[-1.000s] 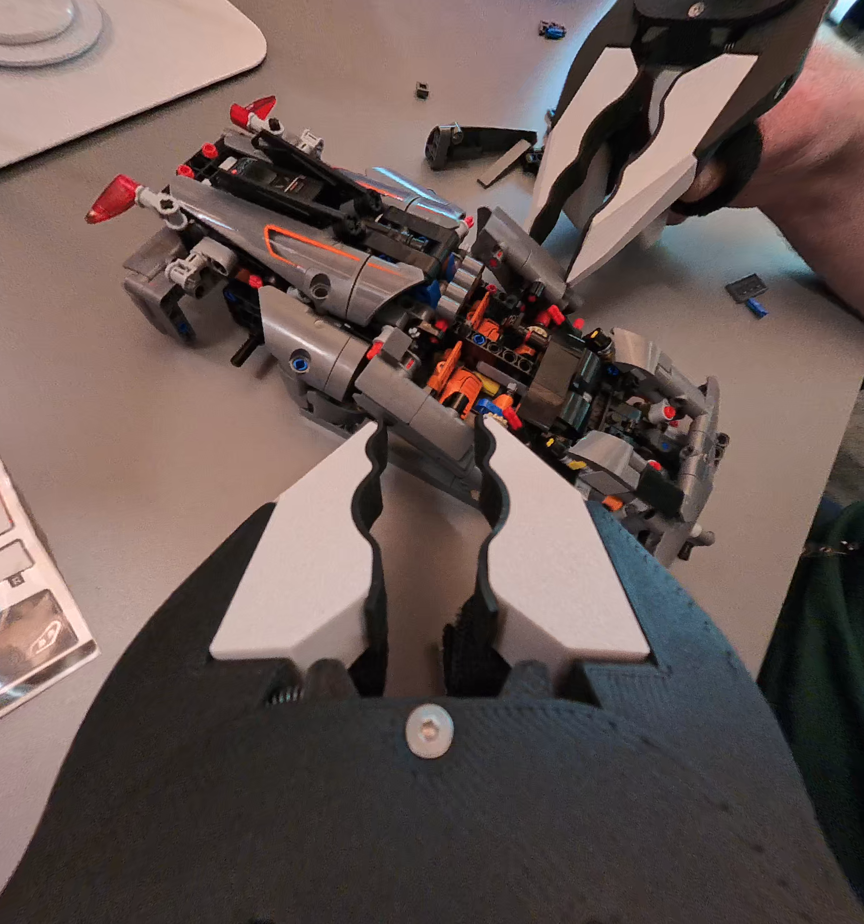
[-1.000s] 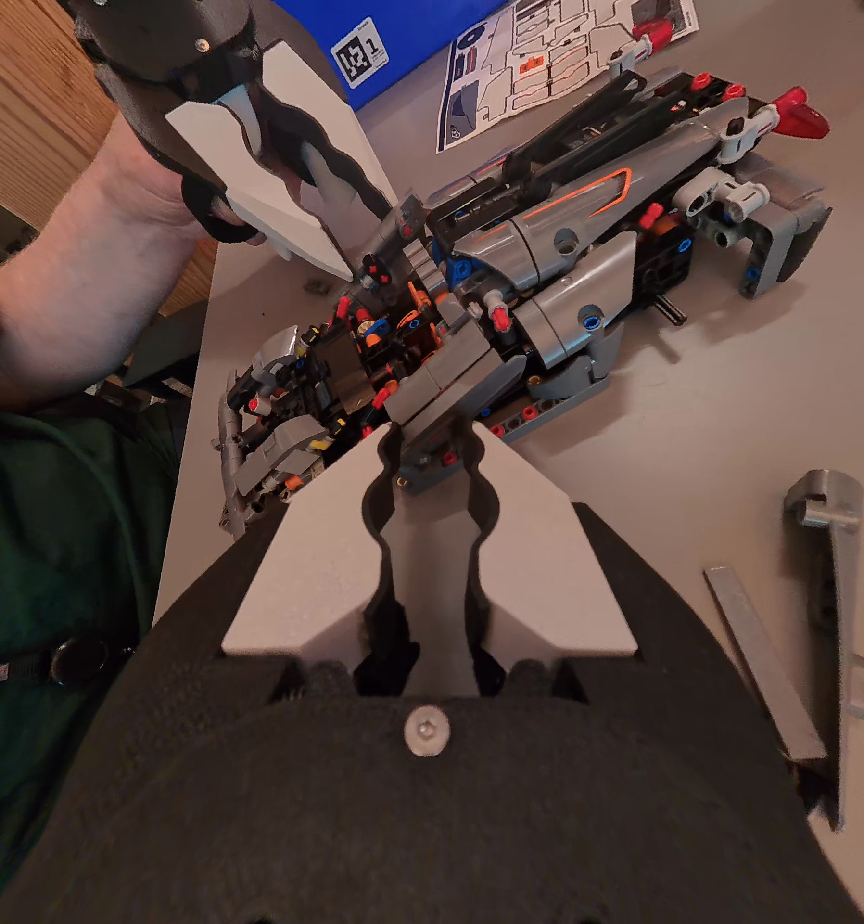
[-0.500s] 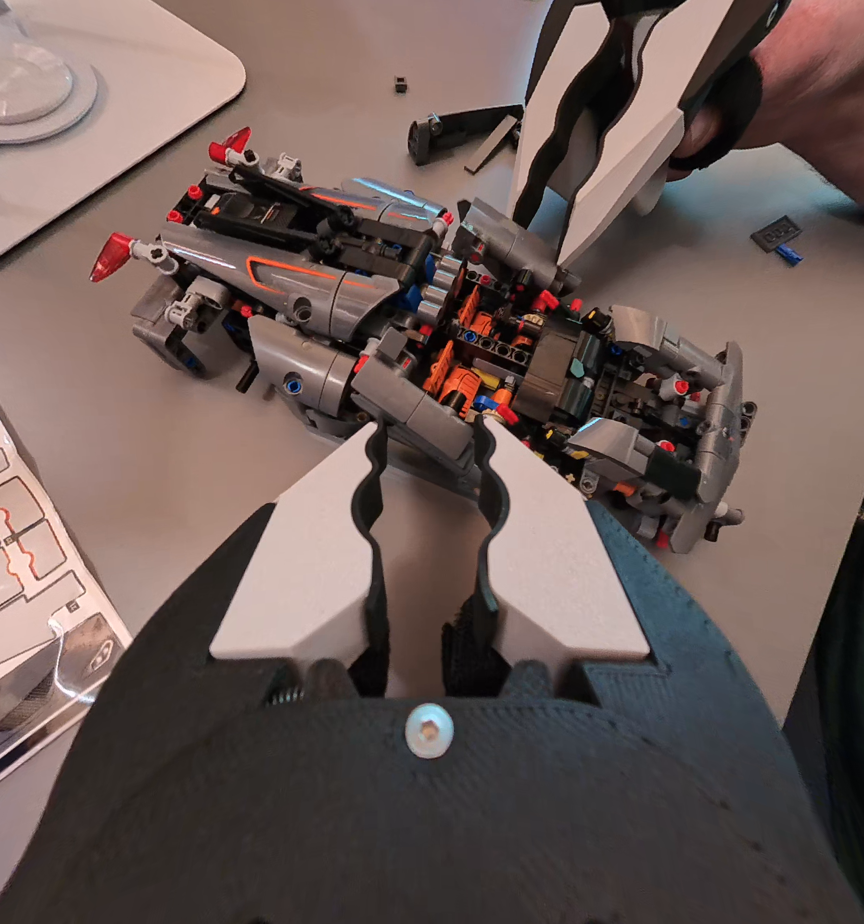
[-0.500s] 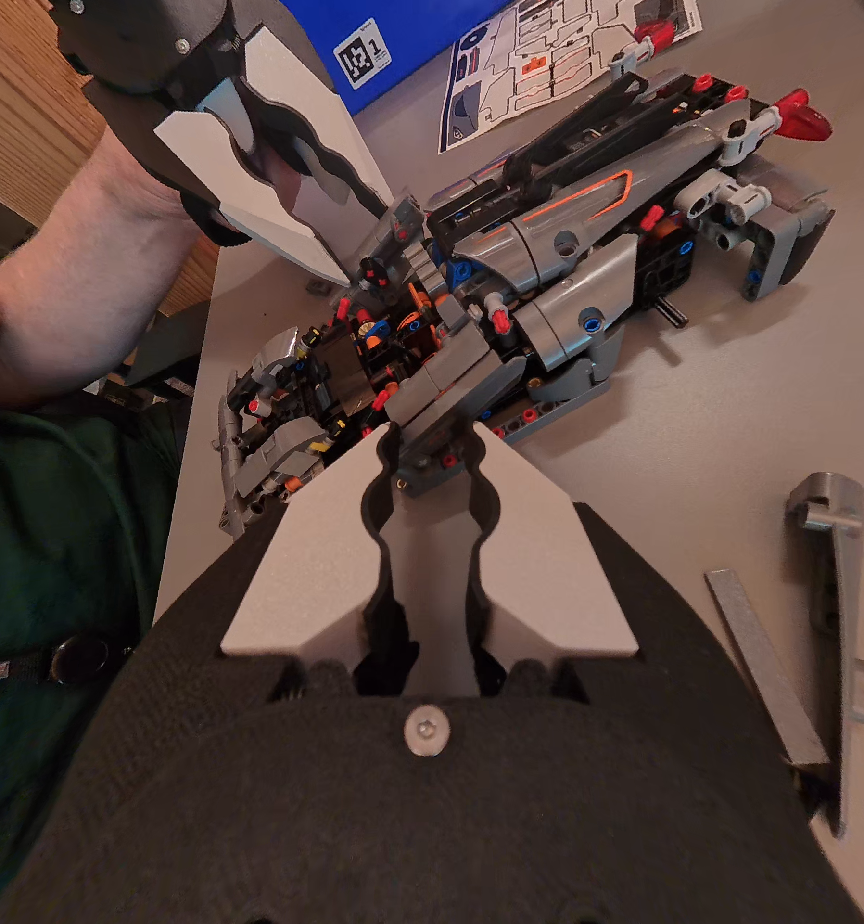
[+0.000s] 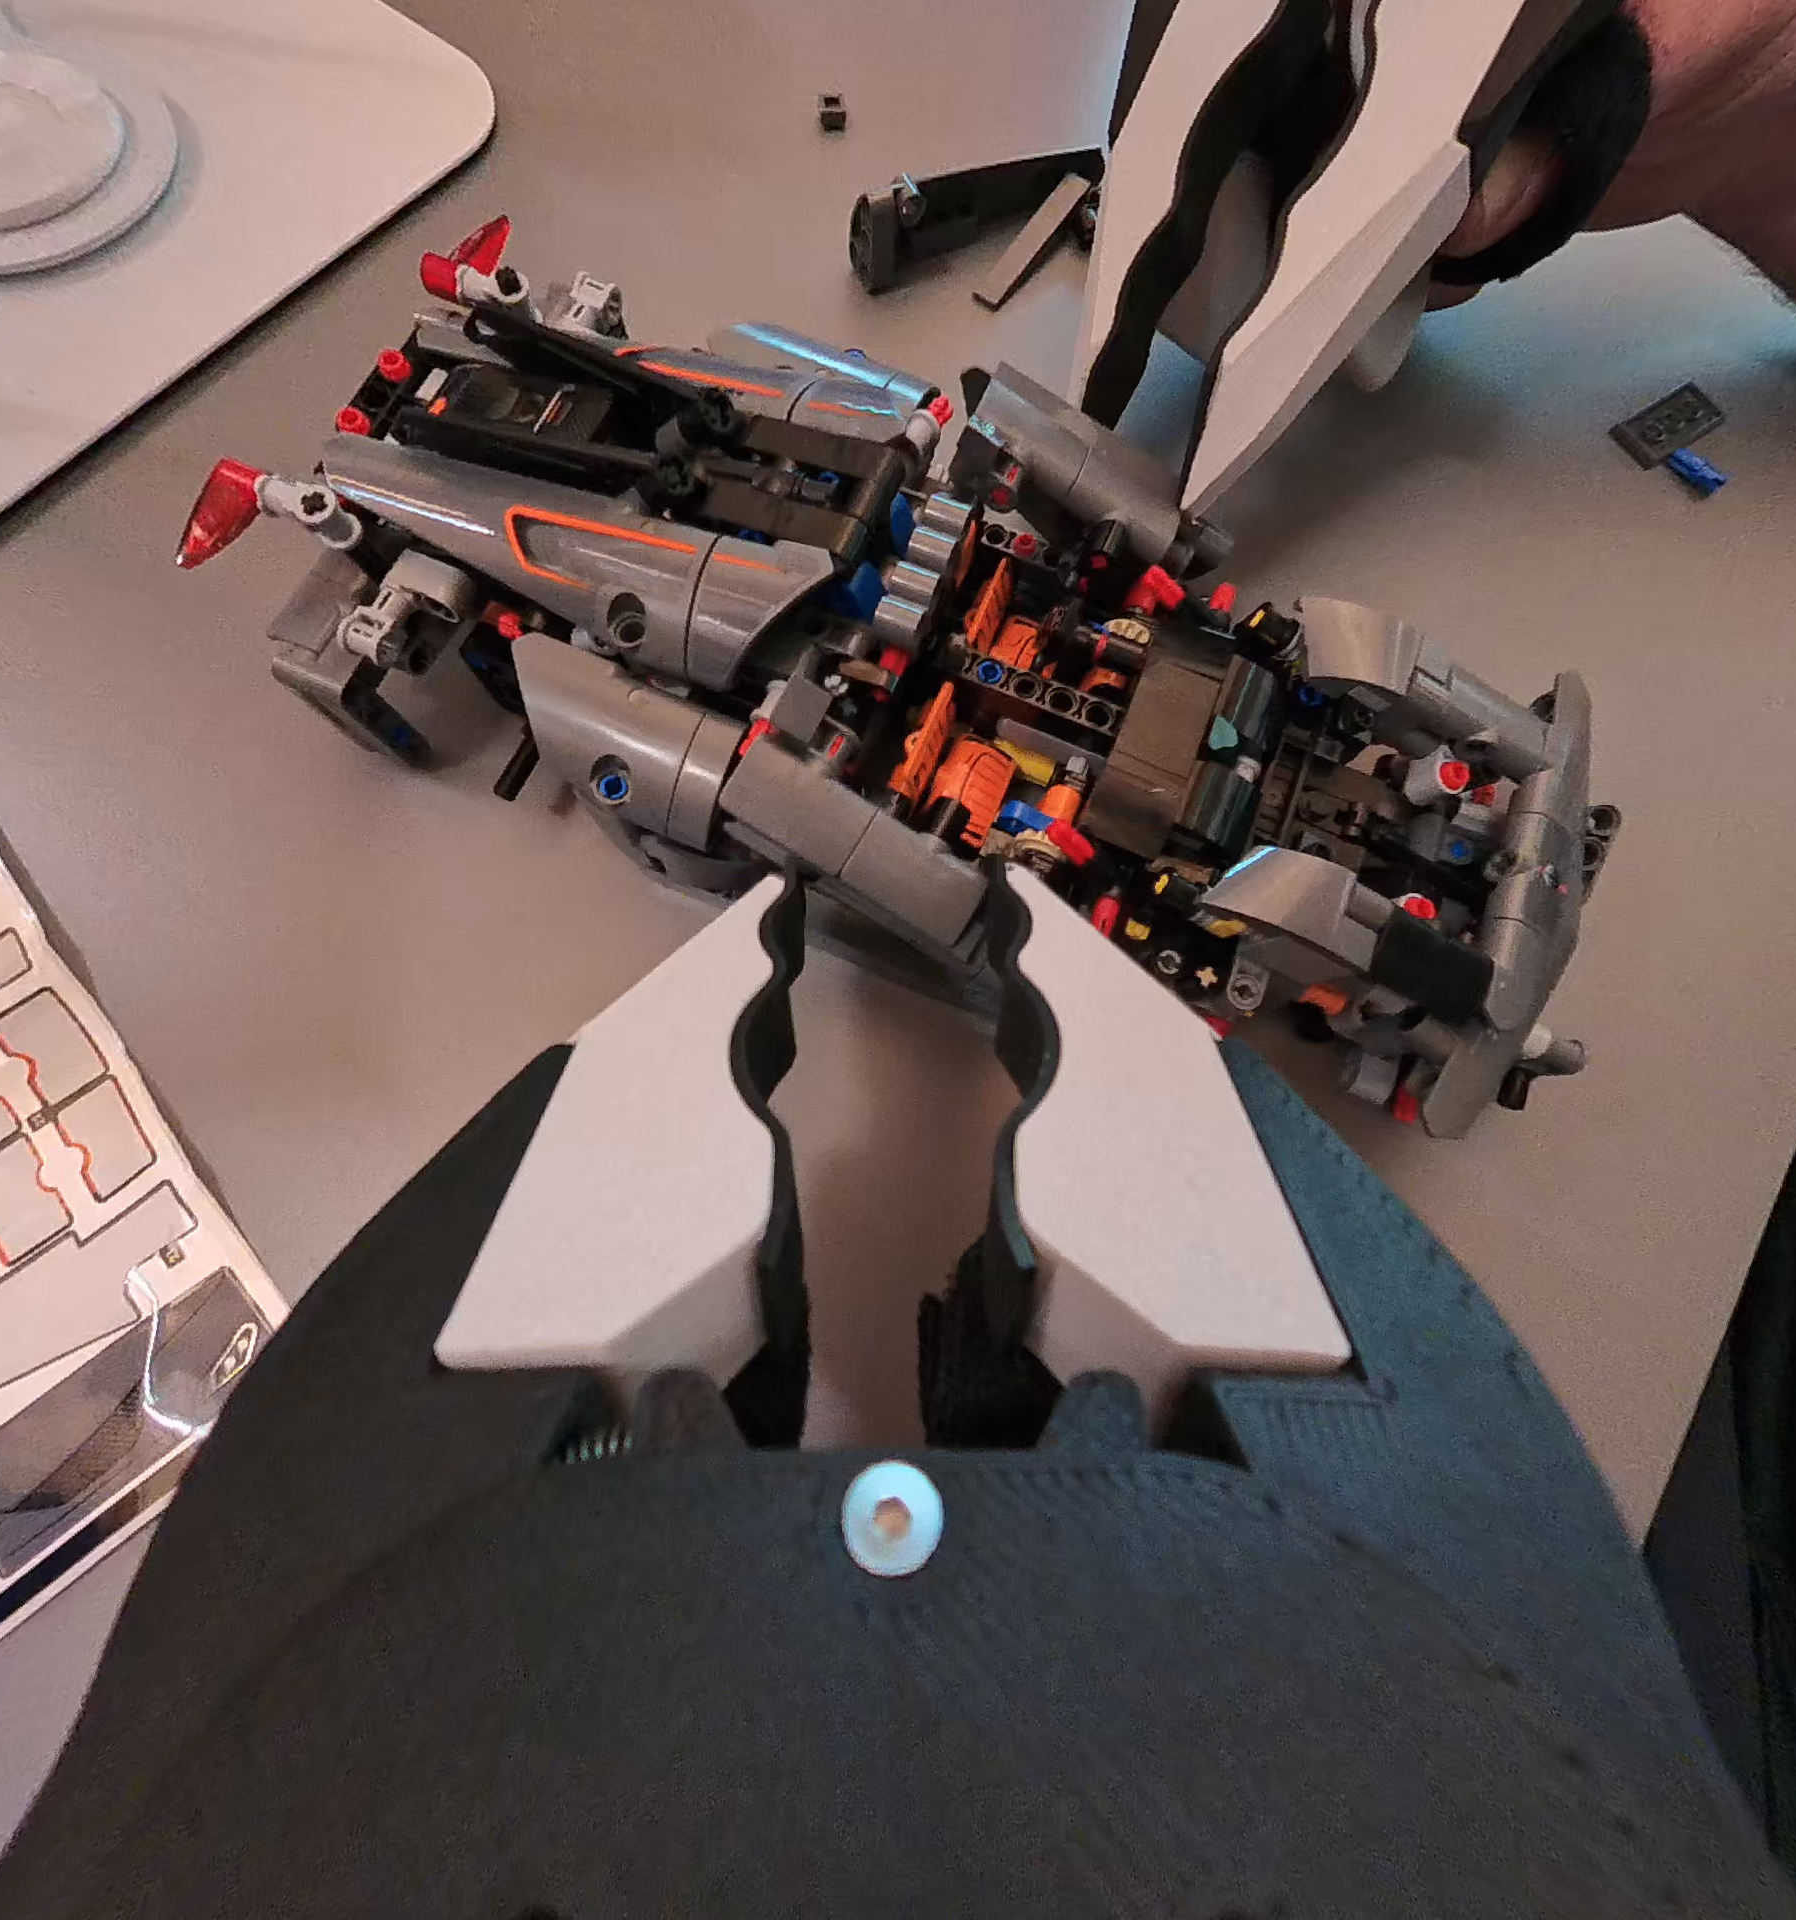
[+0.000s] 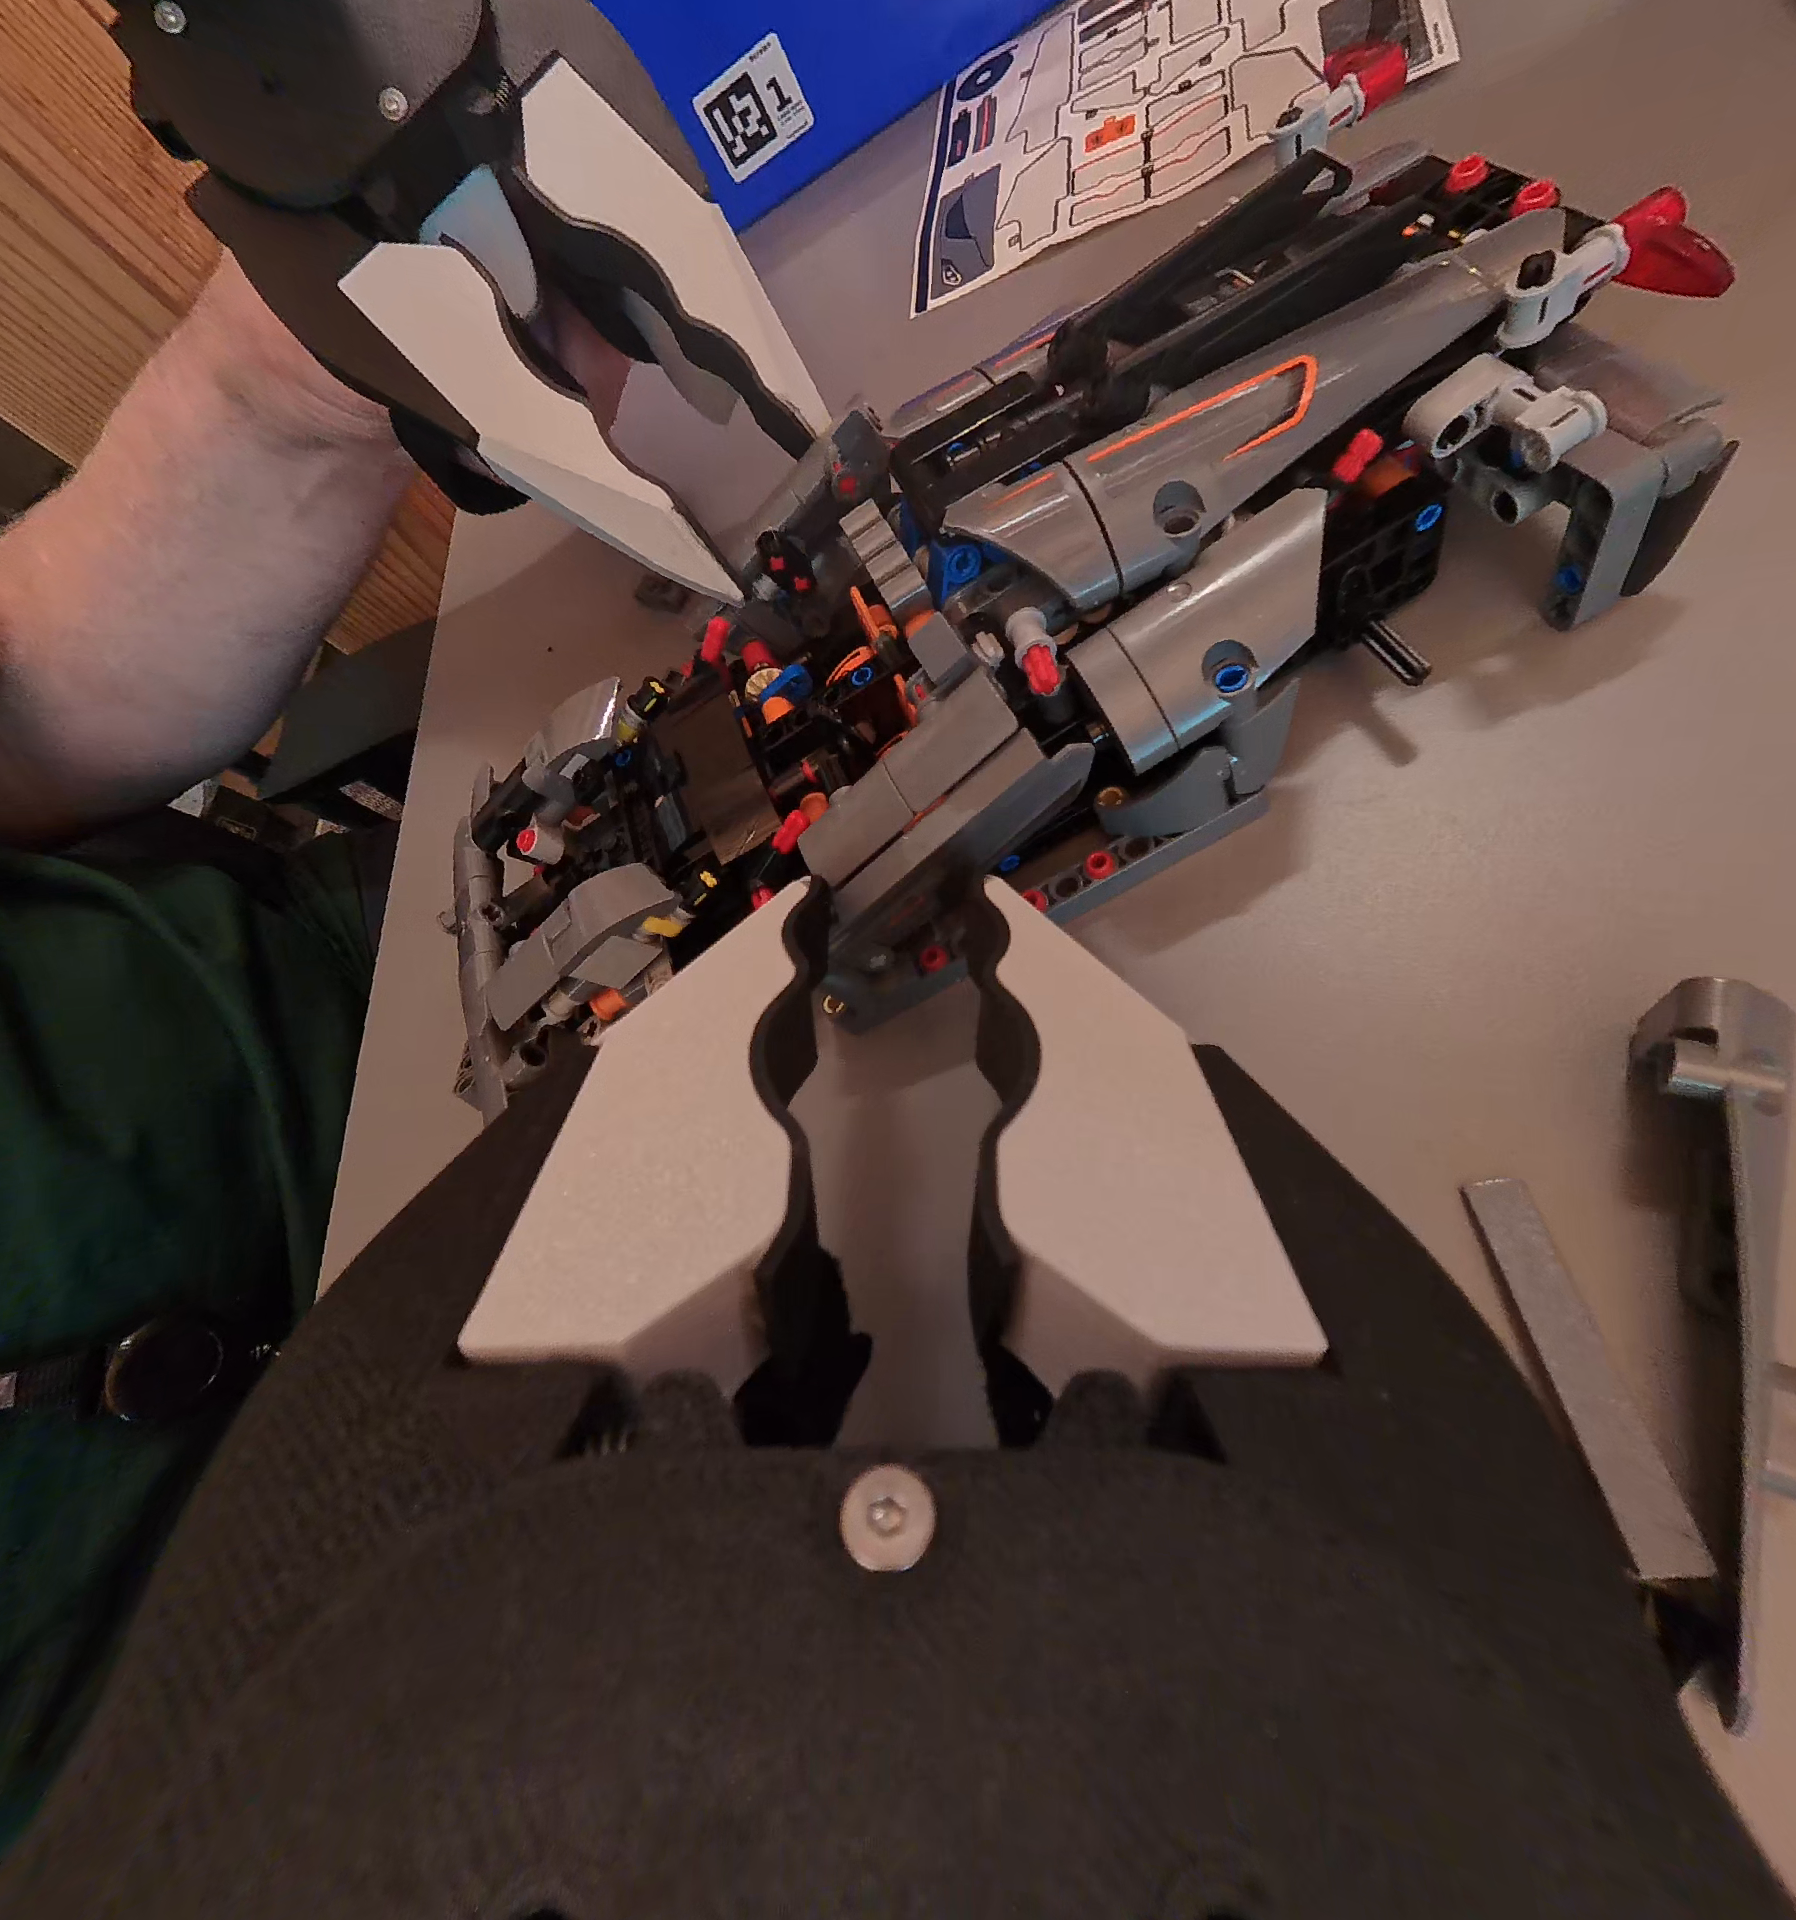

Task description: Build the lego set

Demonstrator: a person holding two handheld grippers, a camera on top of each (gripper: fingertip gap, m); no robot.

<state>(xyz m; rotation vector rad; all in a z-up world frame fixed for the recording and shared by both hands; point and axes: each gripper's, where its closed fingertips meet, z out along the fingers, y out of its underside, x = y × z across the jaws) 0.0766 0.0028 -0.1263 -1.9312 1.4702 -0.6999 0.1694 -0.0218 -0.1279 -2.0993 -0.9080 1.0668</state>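
The half-built grey, black and orange lego car [image 5: 665,582] lies on the grey table [image 5: 250,935]. It also shows in the right wrist view [image 6: 1185,499]. My left gripper [image 5: 894,894] is closed partway on the grey side panel on the car's near side. From the right wrist view the left gripper [image 6: 769,520] sits on the car's far side. My right gripper [image 6: 899,904] is closed partway on the grey door panel and sill on the opposite side. From the left wrist view the right gripper [image 5: 1148,457] comes down from the upper right.
A sticker sheet [image 5: 42,1143] lies at the left and a white pad [image 5: 250,156] at the far left. Loose dark parts [image 5: 956,208] and a small plate with a blue pin [image 5: 1668,421] lie beyond the car. Grey parts [image 6: 1725,1143] lie by my right gripper. A blue box [image 6: 873,62] stands behind. There is about 10 cm between the tips of the two grippers.
My left gripper has tilted back and risen a little, so its view shows more of the table. Its tips stay on the side panel. The car and right gripper have hardly moved.
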